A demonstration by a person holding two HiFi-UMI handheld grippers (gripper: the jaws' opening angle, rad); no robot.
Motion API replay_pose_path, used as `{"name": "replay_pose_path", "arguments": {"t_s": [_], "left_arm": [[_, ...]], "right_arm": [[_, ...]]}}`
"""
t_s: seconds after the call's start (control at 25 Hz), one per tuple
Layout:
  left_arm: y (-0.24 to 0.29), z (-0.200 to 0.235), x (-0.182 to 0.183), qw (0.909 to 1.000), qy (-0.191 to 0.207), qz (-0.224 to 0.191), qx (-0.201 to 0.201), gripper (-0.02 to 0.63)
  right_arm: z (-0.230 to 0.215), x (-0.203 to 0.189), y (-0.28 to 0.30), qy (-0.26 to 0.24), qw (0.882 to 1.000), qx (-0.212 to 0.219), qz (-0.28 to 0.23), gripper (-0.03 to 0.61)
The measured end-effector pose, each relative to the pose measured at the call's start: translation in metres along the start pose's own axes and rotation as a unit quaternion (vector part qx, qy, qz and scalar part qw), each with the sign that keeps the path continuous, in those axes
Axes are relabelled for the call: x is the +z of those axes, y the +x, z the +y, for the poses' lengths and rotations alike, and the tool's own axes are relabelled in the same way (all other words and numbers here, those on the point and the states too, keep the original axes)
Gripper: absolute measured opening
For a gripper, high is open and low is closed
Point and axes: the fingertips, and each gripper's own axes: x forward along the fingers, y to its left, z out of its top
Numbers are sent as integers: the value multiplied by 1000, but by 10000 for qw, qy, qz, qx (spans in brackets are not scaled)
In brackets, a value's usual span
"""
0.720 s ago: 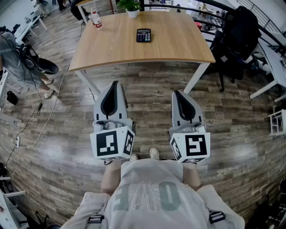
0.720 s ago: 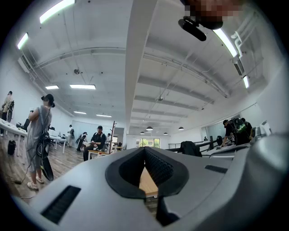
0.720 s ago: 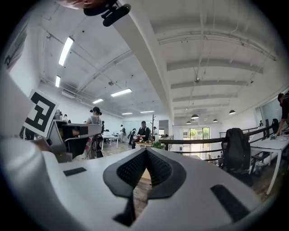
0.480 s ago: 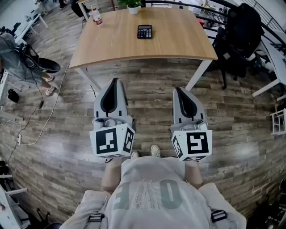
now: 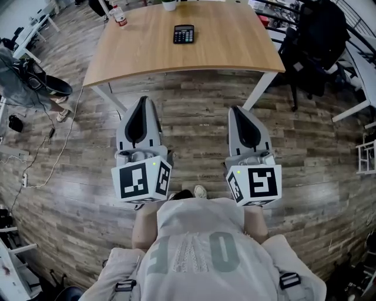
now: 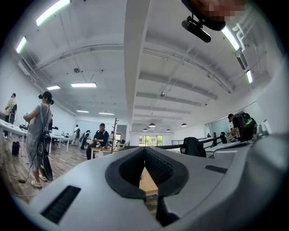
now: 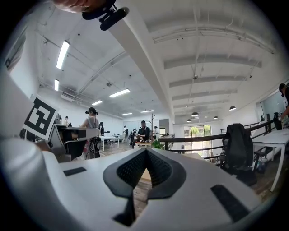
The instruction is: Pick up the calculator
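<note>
A black calculator (image 5: 183, 34) lies flat on the far half of a light wooden table (image 5: 147, 59), seen in the head view. My left gripper (image 5: 141, 101) and right gripper (image 5: 238, 110) are held side by side over the wooden floor, short of the table's near edge and well apart from the calculator. Both have their jaws shut with nothing between them. In the left gripper view the left gripper (image 6: 145, 151) shows only a sliver of the tabletop (image 6: 147, 182) past its closed pads. The right gripper (image 7: 145, 153) looks the same in its own view.
A plastic bottle (image 5: 118, 16) and a potted plant (image 5: 169, 3) stand at the table's far edge. Black office chairs (image 5: 314, 47) crowd the right side. A person (image 5: 26, 79) stands at the left near floor cables (image 5: 53, 159). White table legs (image 5: 257, 94) lie ahead.
The table and calculator have shifted up and left in the head view. Both grippers stay shut and side by side, a little further up in the picture; a foot has stepped forward.
</note>
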Motion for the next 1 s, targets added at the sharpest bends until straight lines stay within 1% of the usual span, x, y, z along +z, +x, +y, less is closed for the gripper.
{"name": "replay_pose_path", "arguments": {"t_s": [0.12, 0.28, 0.36, 0.52, 0.6, 0.68, 0.88, 1.0], "left_arm": [[6, 0, -6, 10000, -12, 65, 74, 9], [23, 7, -15, 9998, -77, 121, 164, 9], [38, 13, -16, 9998, -94, 58, 177, 9], [82, 26, -18, 9997, -51, -193, 135, 9], [109, 31, -25, 9996, -125, -252, 28, 9], [134, 36, -31, 9996, -189, -214, -47, 9], [200, 61, -40, 9994, -288, -140, -151, 9], [238, 81, -48, 9991, -391, -98, -148, 9]], "right_arm": [[-10, -5, 5, 10, 10000, 63, 55, 17], [-24, -16, 19, 120, 9998, 0, 180, 17], [-29, -20, 29, 132, 9997, -7, 205, 17], [-46, -20, 57, 26, 9999, -112, 46, 17], [-58, -21, 78, -35, 9997, -239, 14, 17], [-65, -25, 103, -4, 9995, -312, 76, 17], [-72, -26, 178, -69, 9996, -232, 173, 17], [-79, -29, 222, -57, 9994, -256, 228, 17]]}}
